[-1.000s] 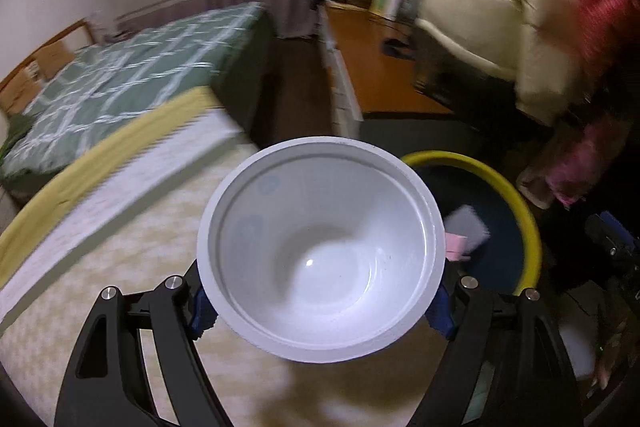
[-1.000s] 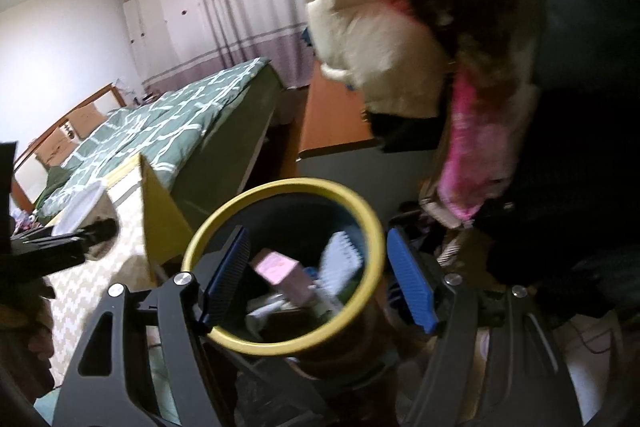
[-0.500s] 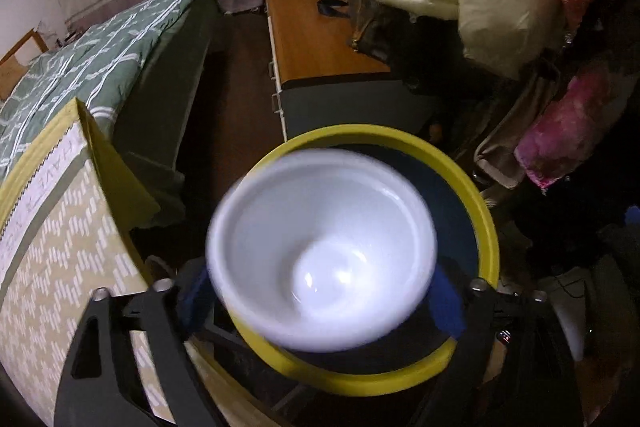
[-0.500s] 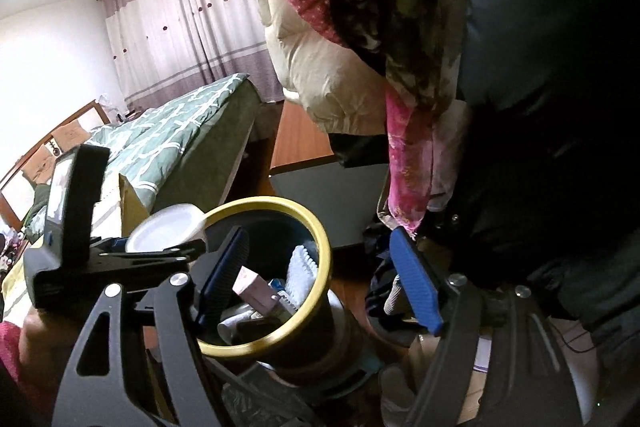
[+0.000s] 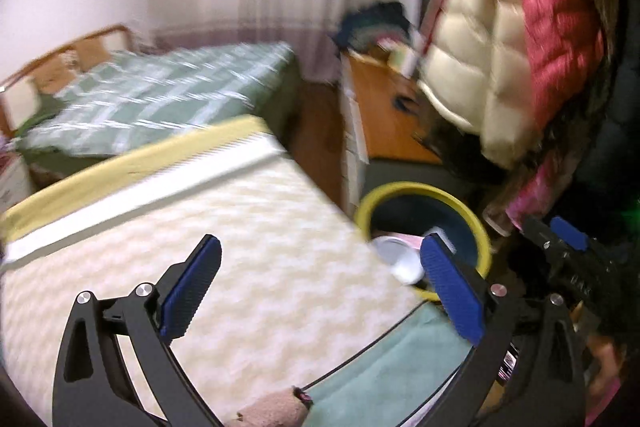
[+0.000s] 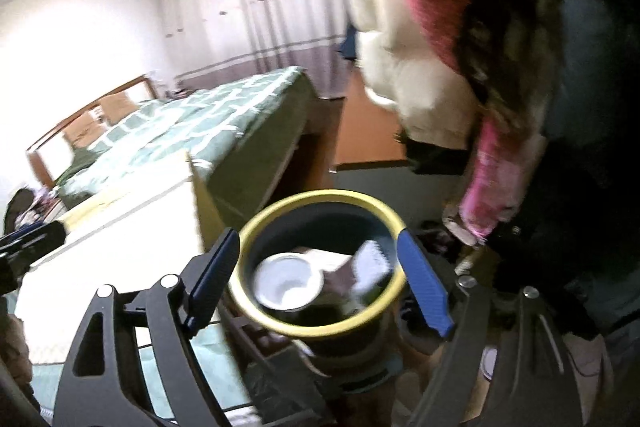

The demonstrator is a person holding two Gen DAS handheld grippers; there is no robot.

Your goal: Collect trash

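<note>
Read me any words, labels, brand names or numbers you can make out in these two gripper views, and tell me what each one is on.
None can be read.
Right gripper: faint pale marks on its black body in the left wrist view, too blurred to read.
White bowl and the other trash in the yellow-rimmed bin: no print that can be made out.

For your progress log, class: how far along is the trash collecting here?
Done: the white bowl lies inside the yellow-rimmed bin. In hand: nothing; the left claw is opening, empty, and the right claw, also opening, straddles the bin. Left: no loose trash shows.
</note>
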